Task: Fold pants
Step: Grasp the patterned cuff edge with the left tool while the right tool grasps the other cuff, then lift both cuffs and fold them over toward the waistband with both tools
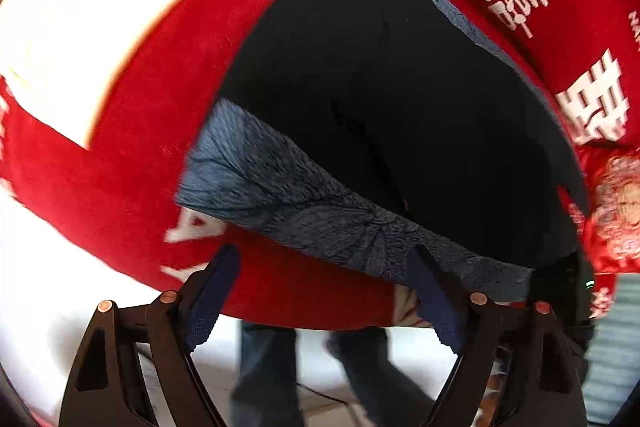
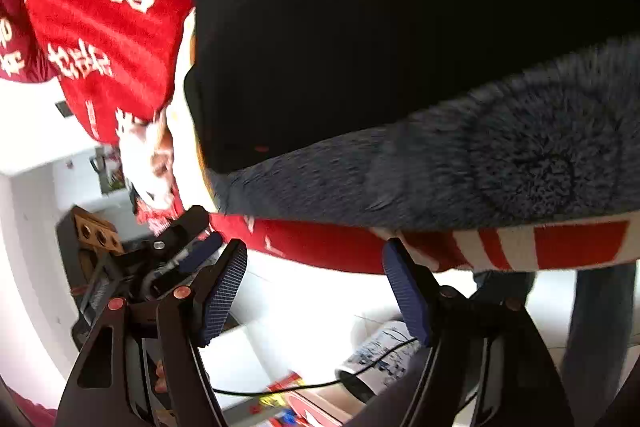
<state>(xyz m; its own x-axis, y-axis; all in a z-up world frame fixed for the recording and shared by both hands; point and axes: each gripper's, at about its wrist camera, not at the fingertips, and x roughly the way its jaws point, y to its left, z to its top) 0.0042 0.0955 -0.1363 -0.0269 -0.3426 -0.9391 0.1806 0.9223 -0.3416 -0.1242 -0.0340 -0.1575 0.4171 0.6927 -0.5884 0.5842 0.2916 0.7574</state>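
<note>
The black pants (image 1: 380, 87) lie flat on a red cloth with white characters (image 1: 120, 155). A grey-blue fleece lining (image 1: 320, 219) shows along their near edge. My left gripper (image 1: 324, 291) is open and empty, its blue pads (image 1: 212, 303) at the near edge of the cloth just short of the lining. In the right wrist view the pants (image 2: 400, 27) fill the upper frame, with the fleece lining (image 2: 480, 163) along the near edge. My right gripper (image 2: 316, 287) is open and empty, just below that edge. The left gripper (image 2: 176, 251) shows at the left.
The red cloth (image 2: 112, 27) covers a raised surface whose near edge (image 2: 320, 251) hangs above a pale floor. A person's jean-clad legs (image 1: 272, 367) stand close below. A black cable (image 2: 320, 383), printed paper and small colourful items lie on the floor.
</note>
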